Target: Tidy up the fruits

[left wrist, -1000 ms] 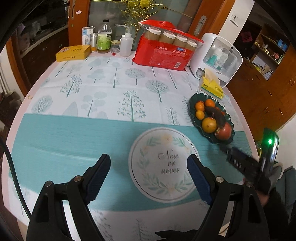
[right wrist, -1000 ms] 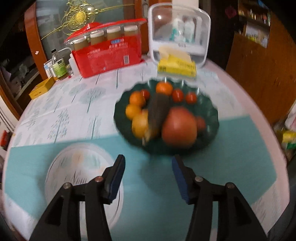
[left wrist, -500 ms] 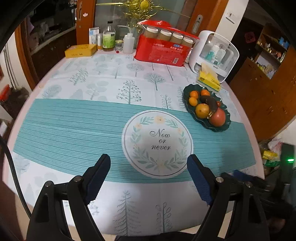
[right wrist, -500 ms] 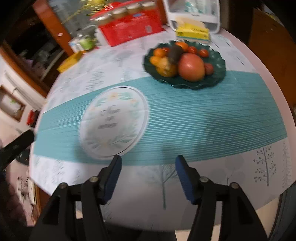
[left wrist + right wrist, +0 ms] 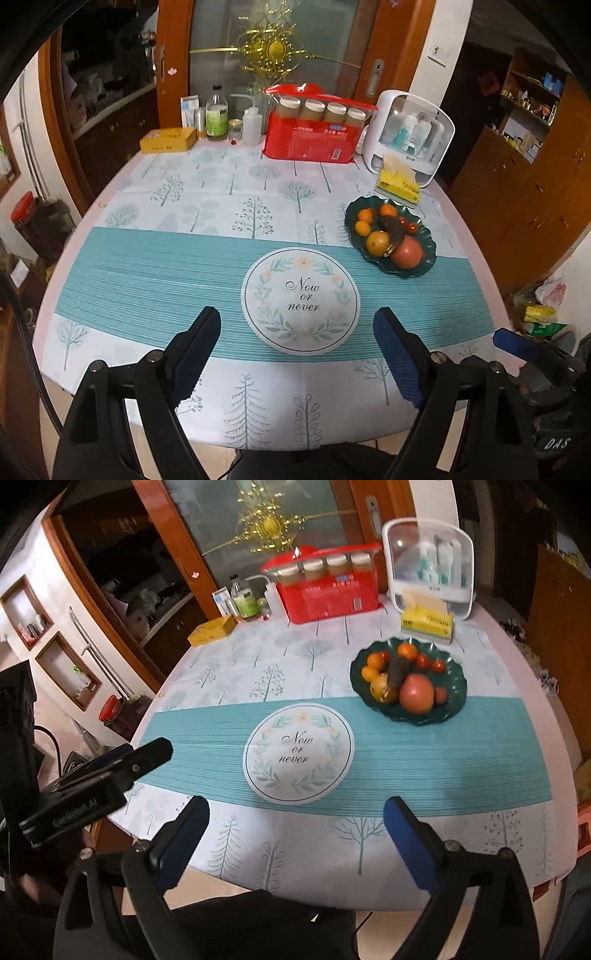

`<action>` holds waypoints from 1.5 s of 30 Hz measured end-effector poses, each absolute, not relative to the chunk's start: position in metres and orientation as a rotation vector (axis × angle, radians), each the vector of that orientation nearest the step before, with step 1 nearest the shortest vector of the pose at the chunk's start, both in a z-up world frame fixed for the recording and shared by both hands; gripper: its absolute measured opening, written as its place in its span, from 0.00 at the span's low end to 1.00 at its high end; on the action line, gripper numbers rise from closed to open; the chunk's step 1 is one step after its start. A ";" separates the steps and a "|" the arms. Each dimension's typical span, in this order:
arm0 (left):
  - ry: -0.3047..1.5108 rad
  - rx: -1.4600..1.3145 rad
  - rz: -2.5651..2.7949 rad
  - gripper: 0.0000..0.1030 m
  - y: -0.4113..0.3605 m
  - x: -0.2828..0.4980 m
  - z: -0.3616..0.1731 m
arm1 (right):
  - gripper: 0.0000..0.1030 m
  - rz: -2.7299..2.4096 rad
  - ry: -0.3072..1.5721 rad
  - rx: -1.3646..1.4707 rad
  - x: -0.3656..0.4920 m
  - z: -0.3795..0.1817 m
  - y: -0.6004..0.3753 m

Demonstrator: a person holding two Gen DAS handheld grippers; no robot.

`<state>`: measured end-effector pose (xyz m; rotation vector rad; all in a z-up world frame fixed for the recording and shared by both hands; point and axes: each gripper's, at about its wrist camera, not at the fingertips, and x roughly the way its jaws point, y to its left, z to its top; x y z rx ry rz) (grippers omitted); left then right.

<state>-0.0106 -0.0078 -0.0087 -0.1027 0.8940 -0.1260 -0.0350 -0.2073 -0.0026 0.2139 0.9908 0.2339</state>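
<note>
Nearest, the left gripper (image 5: 297,345) hangs over the table's near edge, jaws spread wide and empty. The right gripper (image 5: 295,829) does the same, wide and holding nothing. Just beyond both lies the round mat (image 5: 300,300) on the teal runner (image 5: 147,273). Farther off and to the right, well apart from either gripper, sits the green dish (image 5: 454,698) with the fruit: a red apple (image 5: 416,693), a yellow fruit (image 5: 380,690), a dark long one (image 5: 398,669), oranges (image 5: 375,661) and small tomatoes (image 5: 439,665). Behind it are the tissue pack (image 5: 427,622) and red box (image 5: 328,600).
</note>
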 end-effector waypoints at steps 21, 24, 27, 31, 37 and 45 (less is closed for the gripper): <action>0.811 0.010 -0.001 0.99 -0.027 -0.039 -0.005 | 1.00 0.118 0.923 0.192 -0.070 -0.010 -0.210; 0.814 0.020 0.012 0.99 -0.027 -0.039 -0.006 | 1.00 0.131 0.923 0.191 -0.068 -0.010 -0.209; 0.817 0.019 0.024 0.99 -0.026 -0.038 -0.007 | 1.00 0.150 0.921 0.179 -0.066 -0.010 -0.204; 0.818 0.019 0.028 0.99 -0.025 -0.036 -0.007 | 1.00 0.161 0.915 0.166 -0.064 -0.009 -0.201; 0.818 0.020 0.023 0.99 -0.026 -0.036 -0.007 | 1.00 0.164 0.921 0.161 -0.061 -0.010 -0.200; 0.830 0.031 0.005 0.99 -0.031 -0.024 -0.010 | 1.00 0.148 0.929 0.171 -0.056 -0.013 -0.203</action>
